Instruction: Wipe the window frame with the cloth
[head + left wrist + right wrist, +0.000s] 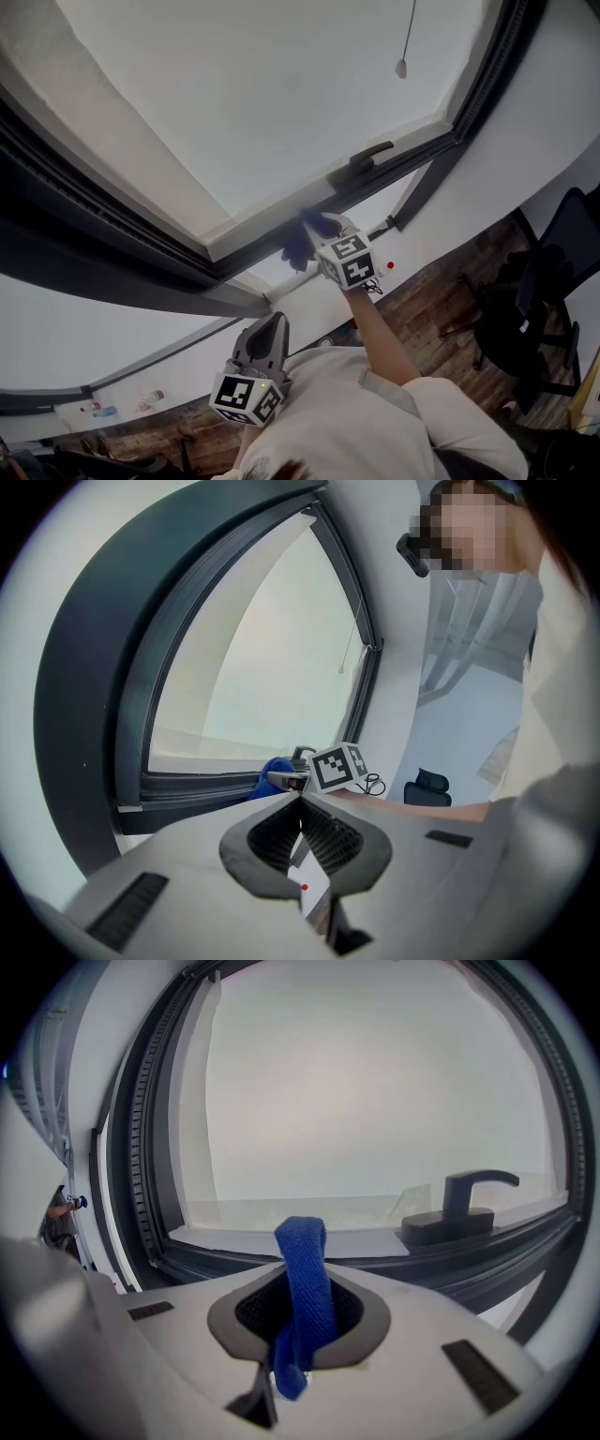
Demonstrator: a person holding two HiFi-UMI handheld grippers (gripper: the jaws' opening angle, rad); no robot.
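Up top, a thin pull cord point(409, 28) hangs in front of the glass, with a small weight point(400, 67) dangling at its end. To the right, a black handle point(370, 156) lies with its lever flat. Just below it, a red dot point(390, 265) shows on the white wall. Down on the right, a black office chair point(530, 319) stands on dark wood floor point(427, 314). Far left and low, a few small bottles point(103, 410) sit together, too small to read. In the left gripper view, a sheer white curtain point(469, 630) hangs on the right.

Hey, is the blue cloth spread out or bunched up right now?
Bunched up: the blue cloth stands as a narrow folded strip pinched between the right gripper's closed jaws.
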